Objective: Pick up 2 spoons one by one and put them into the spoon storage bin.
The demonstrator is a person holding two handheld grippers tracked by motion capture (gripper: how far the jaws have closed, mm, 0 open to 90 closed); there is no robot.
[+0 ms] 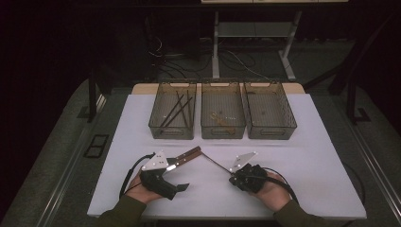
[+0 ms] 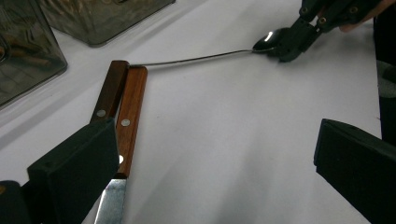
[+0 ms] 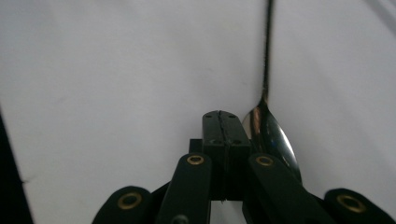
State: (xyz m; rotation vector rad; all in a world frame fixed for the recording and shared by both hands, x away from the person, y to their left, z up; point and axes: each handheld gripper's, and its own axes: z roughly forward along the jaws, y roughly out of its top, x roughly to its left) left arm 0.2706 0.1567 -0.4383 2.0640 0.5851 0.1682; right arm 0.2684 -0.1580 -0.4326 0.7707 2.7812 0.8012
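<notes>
Two knives with brown wooden handles (image 1: pixel 187 156) lie side by side on the white table (image 1: pixel 302 142). In the left gripper view their handles (image 2: pixel 130 100) run under my left jaw, and one steel blade (image 2: pixel 112 200) shows below it. My left gripper (image 2: pixel 215 140) stands open, jaws wide apart, with bare table between them. A metal spoon (image 1: pixel 216 163) lies with its handle end at the knife handles. My right gripper (image 3: pixel 222 116) is shut, jaw against jaw, and the spoon's bowl (image 3: pixel 271 135) lies just beside its tip. Nothing is held between its jaws.
Three clear plastic bins stand in a row at the table's far side. The left bin (image 1: pixel 172 111) holds several dark sticks, the middle bin (image 1: pixel 222 111) some brownish pieces, and the right bin (image 1: pixel 268 111) small bits. Dark floor and cables lie beyond.
</notes>
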